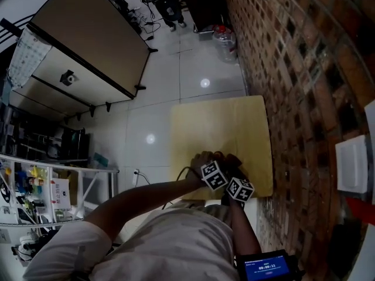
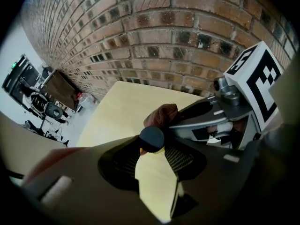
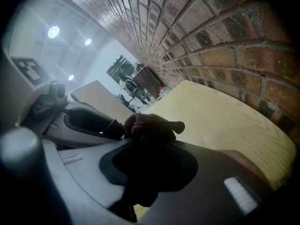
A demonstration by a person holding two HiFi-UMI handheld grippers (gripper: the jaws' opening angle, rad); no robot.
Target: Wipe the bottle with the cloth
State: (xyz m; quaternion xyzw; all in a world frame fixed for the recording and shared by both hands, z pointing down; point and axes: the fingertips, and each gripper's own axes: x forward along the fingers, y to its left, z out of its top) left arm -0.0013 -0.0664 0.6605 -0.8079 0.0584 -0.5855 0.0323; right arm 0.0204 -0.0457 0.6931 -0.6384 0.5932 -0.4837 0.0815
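Left gripper view gives us the left gripper (image 2: 152, 146) pointing steeply down at the pale wooden table (image 2: 122, 107). Its jaws are partly closed and grip the bottle (image 2: 152, 138) from either side. Of the bottle we see mostly a dark round cap and a sliver of yellow beneath it. Just beyond the cap sits a brown cloth (image 2: 161, 115); we cannot tell whether it touches the bottle or only lies very close.

In the right gripper view, the right gripper (image 3: 151, 146) has its jaws clamped on that cloth, a dark bunched wad that sticks out past the jaw tips above the table.

In the head view we find the left marker cube (image 1: 214, 175) and the right marker cube (image 1: 240, 189) side by side at the table's near edge, with a brick wall (image 1: 293, 69) along the table's right side.
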